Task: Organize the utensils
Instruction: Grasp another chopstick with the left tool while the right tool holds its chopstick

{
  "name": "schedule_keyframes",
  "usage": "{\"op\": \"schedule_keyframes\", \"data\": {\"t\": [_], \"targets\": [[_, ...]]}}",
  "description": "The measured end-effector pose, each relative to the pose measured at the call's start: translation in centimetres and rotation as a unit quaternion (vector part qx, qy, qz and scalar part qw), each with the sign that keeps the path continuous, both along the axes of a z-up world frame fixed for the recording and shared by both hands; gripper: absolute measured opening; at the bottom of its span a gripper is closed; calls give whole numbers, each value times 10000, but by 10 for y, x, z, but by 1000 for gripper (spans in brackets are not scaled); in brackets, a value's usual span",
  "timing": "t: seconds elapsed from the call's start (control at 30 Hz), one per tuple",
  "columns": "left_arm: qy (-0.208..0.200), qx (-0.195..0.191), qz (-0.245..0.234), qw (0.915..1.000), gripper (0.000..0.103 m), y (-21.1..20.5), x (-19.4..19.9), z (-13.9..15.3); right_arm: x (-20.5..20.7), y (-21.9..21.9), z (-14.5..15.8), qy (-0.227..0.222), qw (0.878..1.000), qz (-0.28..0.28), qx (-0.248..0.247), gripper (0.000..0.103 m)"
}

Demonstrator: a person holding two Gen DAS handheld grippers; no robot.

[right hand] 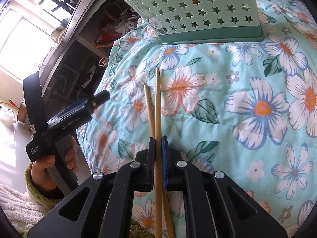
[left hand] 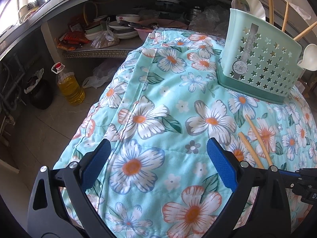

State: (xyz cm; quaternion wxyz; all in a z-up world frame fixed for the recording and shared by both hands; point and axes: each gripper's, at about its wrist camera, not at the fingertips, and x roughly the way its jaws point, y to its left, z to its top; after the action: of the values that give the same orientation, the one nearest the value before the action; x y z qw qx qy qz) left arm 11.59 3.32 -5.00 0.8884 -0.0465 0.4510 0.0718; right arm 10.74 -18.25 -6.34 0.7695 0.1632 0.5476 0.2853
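Two wooden chopsticks [right hand: 157, 107] lie crossed on the floral quilt [right hand: 227, 103], and my right gripper [right hand: 158, 140] is shut on them near their middle. In the left wrist view the chopsticks [left hand: 255, 138] show at the right, ending under the right gripper's body. My left gripper [left hand: 158, 146] hovers open over the quilt [left hand: 150, 119] with nothing between its blue pads [left hand: 220, 158]. A mint green holder [left hand: 259, 63] with star holes stands at the back right, holding white spoons [left hand: 309, 57] and several chopsticks. The holder [right hand: 198, 10] fills the top of the right wrist view.
A bottle of yellow oil [left hand: 70, 87] stands on the floor at left beside a dark pot [left hand: 40, 95]. A low shelf [left hand: 95, 52] holds bowls [left hand: 126, 26] and packets. A person's hand [right hand: 49, 170] in a fluffy sleeve grips the left gripper's handle.
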Motion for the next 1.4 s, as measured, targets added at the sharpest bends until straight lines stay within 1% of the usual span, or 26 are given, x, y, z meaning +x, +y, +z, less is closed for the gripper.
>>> {"op": "schedule_keyframes", "data": {"t": [0.17, 0.3, 0.6, 0.77, 0.9, 0.93, 0.97, 1.07, 1.13, 1.2, 1.27, 1.4], "targets": [[3, 25, -30, 10000, 94, -2, 0, 0, -1, -16, -3, 150, 9996, -208, 125, 7], [18, 32, -49, 10000, 94, -5, 0, -1, -2, -24, -4, 138, 9994, -328, 53, 7], [17, 75, -83, 9999, 94, -8, 1, -1, -3, -46, -2, -36, 9970, -618, -454, 7], [34, 133, -117, 9998, 94, -11, 1, -2, -3, -56, -4, -93, 9954, -731, -616, 7], [45, 88, -174, 9998, 94, -14, 1, -2, -4, -59, -6, -103, 9950, -795, -599, 7], [18, 25, -247, 9997, 94, -15, 1, -1, -5, -59, -7, -104, 9949, -811, -597, 7], [-45, -115, -376, 9992, 94, -16, 0, 1, -5, -58, -7, -108, 9946, -833, -603, 7], [-263, -649, -782, 9945, 94, -23, -5, 8, -8, -58, -8, -131, 9940, -903, -603, 7], [-387, -1077, -1118, 9871, 94, -29, -8, 13, -9, -58, -9, -124, 9936, -964, -569, 7], [-393, -1506, -1469, 9768, 94, -37, -8, 14, -11, -59, -9, -125, 9933, -1018, -540, 7], [-296, -1801, -1659, 9691, 94, -45, -7, 10, -12, -59, -10, -137, 9928, -1070, -516, 7], [7, -2266, -1873, 9558, 94, -58, -3, 0, -15, -60, -10, -189, 9921, -1134, -510, 7]]}}
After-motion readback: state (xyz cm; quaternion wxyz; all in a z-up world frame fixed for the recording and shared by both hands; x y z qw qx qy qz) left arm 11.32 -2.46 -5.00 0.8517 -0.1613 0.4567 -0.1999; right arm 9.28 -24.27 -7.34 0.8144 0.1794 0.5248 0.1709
